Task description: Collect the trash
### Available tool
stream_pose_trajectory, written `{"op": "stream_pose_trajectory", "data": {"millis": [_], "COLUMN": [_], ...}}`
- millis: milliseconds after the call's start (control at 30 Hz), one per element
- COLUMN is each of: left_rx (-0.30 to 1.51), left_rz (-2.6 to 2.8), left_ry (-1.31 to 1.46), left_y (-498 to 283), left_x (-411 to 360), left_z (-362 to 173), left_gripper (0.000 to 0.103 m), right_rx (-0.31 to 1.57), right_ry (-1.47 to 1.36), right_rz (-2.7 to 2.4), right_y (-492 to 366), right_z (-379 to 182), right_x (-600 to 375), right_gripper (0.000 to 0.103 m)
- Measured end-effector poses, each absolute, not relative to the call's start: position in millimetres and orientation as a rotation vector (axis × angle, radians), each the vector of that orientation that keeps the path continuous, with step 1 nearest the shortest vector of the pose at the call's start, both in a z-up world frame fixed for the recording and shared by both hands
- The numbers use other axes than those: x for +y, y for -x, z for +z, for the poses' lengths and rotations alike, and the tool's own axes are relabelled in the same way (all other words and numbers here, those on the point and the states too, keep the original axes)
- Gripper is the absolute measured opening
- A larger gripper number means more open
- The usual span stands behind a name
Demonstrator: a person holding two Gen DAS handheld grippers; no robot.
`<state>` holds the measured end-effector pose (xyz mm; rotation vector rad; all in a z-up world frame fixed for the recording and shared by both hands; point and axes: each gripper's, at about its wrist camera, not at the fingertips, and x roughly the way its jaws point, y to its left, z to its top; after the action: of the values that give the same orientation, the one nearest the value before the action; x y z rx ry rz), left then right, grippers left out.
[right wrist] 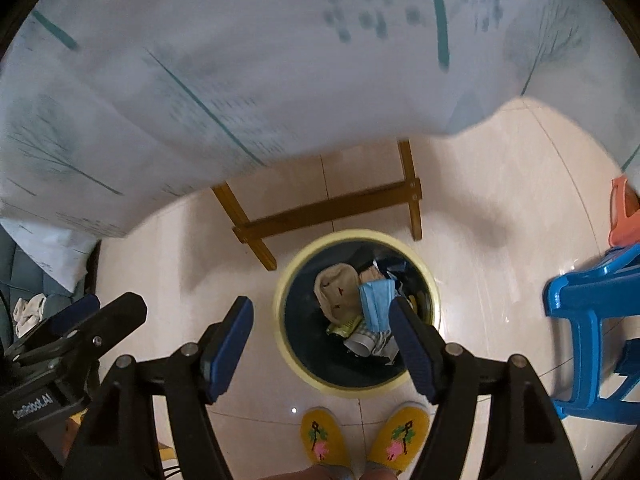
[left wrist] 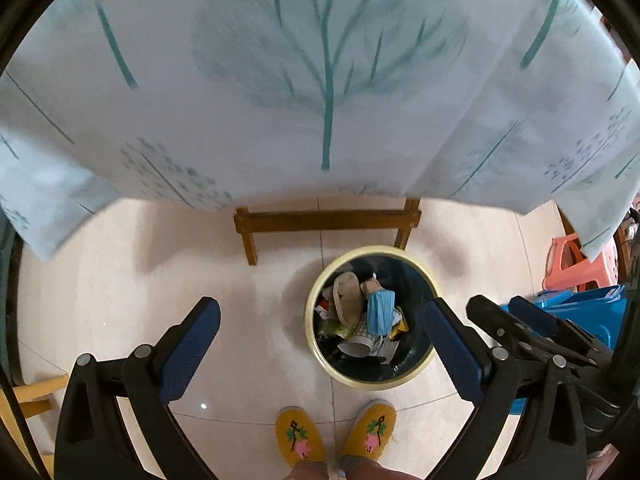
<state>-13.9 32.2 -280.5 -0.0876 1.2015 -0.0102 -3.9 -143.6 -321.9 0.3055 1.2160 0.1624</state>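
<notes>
A round bin with a pale yellow rim and dark liner stands on the tiled floor below both grippers. It holds several pieces of trash, among them a blue face mask, a tan slipper-like item and a white tube. My left gripper hangs high above the bin, open, with nothing between its blue pads. My right gripper is also open and empty above the bin. Each gripper appears at the edge of the other's view.
A table draped in a white cloth with teal tree prints fills the far side, its wooden legs just behind the bin. Blue stool and orange stool stand at right. A person's yellow embroidered shoes are below.
</notes>
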Motion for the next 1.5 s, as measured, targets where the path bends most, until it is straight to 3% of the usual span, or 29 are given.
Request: {"op": "stream_pose_trajectory", "data": {"millis": [400, 967, 1200, 1500], "left_rx": [1.124, 1.045, 0.988, 0.958], "left_rz": [0.041, 0.074, 0.088, 0.101], "left_ry": [0.081, 0.061, 0.052, 0.045], "left_y": [8.3, 12.5, 21.4, 24.8], "left_x": [38.8, 49.3, 48.7, 45.2], "left_z": [-192.2, -21.1, 29.0, 50.9], "left_gripper": [0.101, 0.101, 0.101, 0.101], "right_rx": [1.154, 1.045, 1.01, 0.941], "right_ry": [-0.304, -0.245, -0.234, -0.186], "right_rz": [0.196, 0.243, 0.239, 0.243], "right_y": [4.7, 7.7, 8.8, 8.3], "right_z": [-235.4, -40.4, 2.3, 33.5], "right_x": [-146.6, -144.1, -146.2, -139.3], "right_gripper": [0.071, 0.071, 0.071, 0.071]}}
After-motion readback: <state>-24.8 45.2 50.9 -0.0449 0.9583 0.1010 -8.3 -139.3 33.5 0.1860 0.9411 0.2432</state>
